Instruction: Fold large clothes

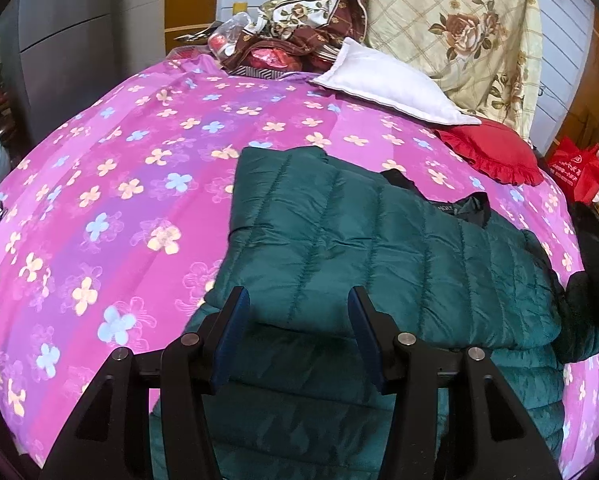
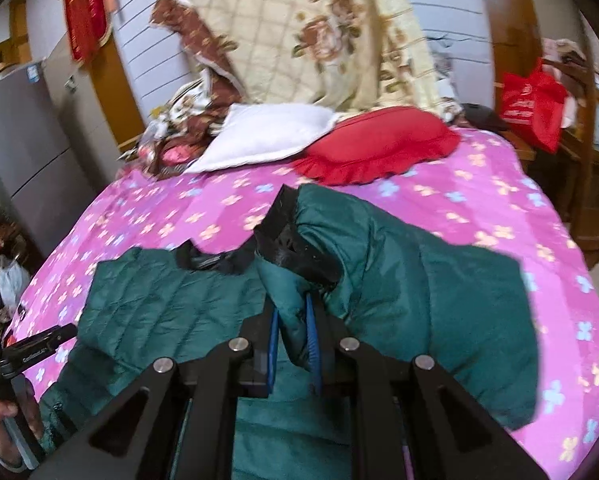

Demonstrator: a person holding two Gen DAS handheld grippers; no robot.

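Note:
A dark green quilted puffer jacket [image 1: 379, 248] lies on a pink flowered bedsheet [image 1: 119, 200], with one side folded over its body. My left gripper [image 1: 299, 304] is open and empty, hovering just above the jacket's near part. In the right wrist view the jacket [image 2: 147, 312] spreads to the left. My right gripper [image 2: 293, 320] is shut on a fold of the jacket's green fabric near the black-lined sleeve cuff [image 2: 295, 248] and holds that part raised over the jacket's body. The left gripper's handle [image 2: 27, 352] shows at the left edge.
A white pillow [image 1: 383, 80] and a red frilled cushion [image 1: 495, 152] lie at the head of the bed. A floral quilt [image 1: 451, 28] and piled cloth [image 1: 283, 48] stand behind them. A red bag [image 2: 531, 104] hangs at the right, a grey fridge [image 2: 23, 152] at the left.

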